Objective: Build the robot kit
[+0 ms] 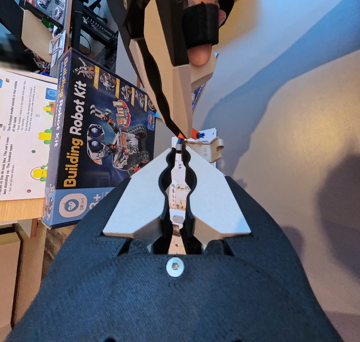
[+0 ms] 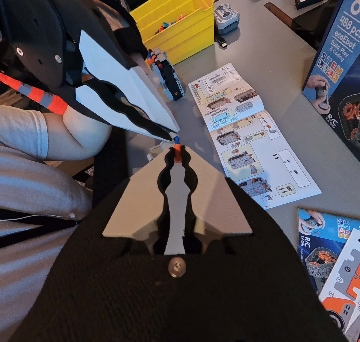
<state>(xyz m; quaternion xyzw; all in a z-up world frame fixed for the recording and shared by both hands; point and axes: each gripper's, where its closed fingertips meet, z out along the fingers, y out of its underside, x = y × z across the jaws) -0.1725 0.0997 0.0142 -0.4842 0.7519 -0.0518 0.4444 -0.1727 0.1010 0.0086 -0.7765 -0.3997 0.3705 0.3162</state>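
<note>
My left gripper [image 1: 178, 149] is shut on a small grey bush [image 1: 178, 147] at one end of a blue pin [image 1: 179, 142]. My right gripper [image 2: 177, 152] is shut on a small orange connector [image 2: 177, 154] that the blue pin [image 2: 176, 140] sticks out of. The two grippers meet tip to tip above the grey table, joined by the pin. The right gripper [image 1: 185, 136] comes down from the top of the left wrist view. The left gripper [image 2: 172, 135] comes in from the upper left of the right wrist view. A light grey bracket piece [image 1: 212, 149] lies on the table just beyond the tips.
An open instruction booklet [image 2: 253, 137] lies to the right. A yellow bin [image 2: 175, 30] of small parts, a half-built black and grey model [image 2: 169, 79] and a grey battery box [image 2: 226, 17] stand behind. The kit box [image 1: 101, 127] stands upright. A person's arm [image 2: 78, 133] is at left. The grippers are tip to tip, or close to it.
</note>
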